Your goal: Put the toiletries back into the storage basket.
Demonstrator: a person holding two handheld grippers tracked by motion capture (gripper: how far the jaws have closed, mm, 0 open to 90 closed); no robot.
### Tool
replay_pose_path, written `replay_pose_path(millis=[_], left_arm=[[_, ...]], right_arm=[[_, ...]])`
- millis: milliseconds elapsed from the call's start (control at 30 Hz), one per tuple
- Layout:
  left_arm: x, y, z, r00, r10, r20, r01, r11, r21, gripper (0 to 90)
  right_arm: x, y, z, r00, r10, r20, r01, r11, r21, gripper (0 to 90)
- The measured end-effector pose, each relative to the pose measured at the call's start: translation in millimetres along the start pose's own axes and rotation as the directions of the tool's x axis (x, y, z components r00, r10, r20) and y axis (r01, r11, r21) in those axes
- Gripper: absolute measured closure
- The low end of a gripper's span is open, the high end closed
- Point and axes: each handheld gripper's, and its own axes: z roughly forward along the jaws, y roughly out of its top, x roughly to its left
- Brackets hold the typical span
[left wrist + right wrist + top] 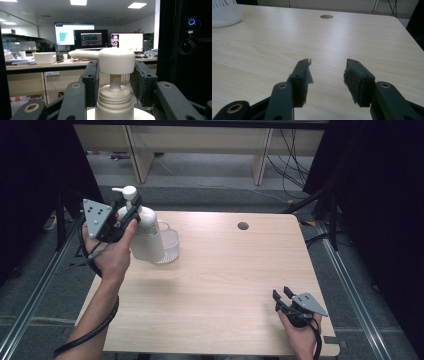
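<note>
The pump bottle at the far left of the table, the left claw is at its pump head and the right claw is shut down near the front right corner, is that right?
One thing is off: the right claw is open, not shut. The right gripper view shows its jaws standing apart over bare table with nothing between them. The rest holds: the left claw flanks the pump bottle at its pump head, and the right claw sits near the front right corner.

Hand-held gripper [327, 75], jaws apart, above bare wooden table [362, 37].

pump bottle [145, 237] and basket [170, 245] far-left, tabletop [225, 280] open
</note>
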Motion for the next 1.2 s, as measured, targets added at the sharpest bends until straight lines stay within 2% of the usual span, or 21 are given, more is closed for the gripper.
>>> replay_pose_path(millis=[267,300,433,500,700,800,1200], left_arm=[[1.9,1.3,5.0,1.0000,-0.003,0.001,0.003,1.0000,0.001,59.4],[1.9,1.6,5.6,1.0000,-0.001,0.000,0.001,1.0000,0.001,59.4],[1.9,2.3,8.3,1.0000,0.000,0.002,0.000,1.0000,0.000,59.4],[2.4,2.2,9.4,1.0000,0.000,0.001,0.000,1.0000,0.002,59.4],[3.5,1.4,13.0,1.0000,-0.002,0.000,0.002,1.0000,0.004,59.4],[3.9,1.0,15.2,1.0000,-0.002,0.000,0.002,1.0000,0.005,59.4],[5.3,-1.2,26.3,1.0000,0.003,-0.003,-0.003,1.0000,0.006,59.4]], right_arm=[[0.8,-0.1,0.5,1.0000,0.004,0.003,-0.004,1.000,0.001,54.6],[0.2,0.1,0.8,0.9999,-0.011,0.005,0.011,1.000,-0.003,54.6],[1.2,-0.1,-0.3,0.9999,0.012,0.005,-0.012,1.000,0.004,54.6],[0.1,-0.1,0.6,1.0000,-0.002,0.000,0.002,1.000,-0.004,54.7],[0.6,-0.1,1.0,1.0000,0.000,-0.006,0.000,1.000,-0.002,54.6],[-1.4,0.3,0.7,0.9995,-0.030,0.010,0.030,0.999,-0.013,54.6],[-0.7,0.2,0.7,0.9997,-0.023,0.004,0.023,1.000,-0.008,54.5]])
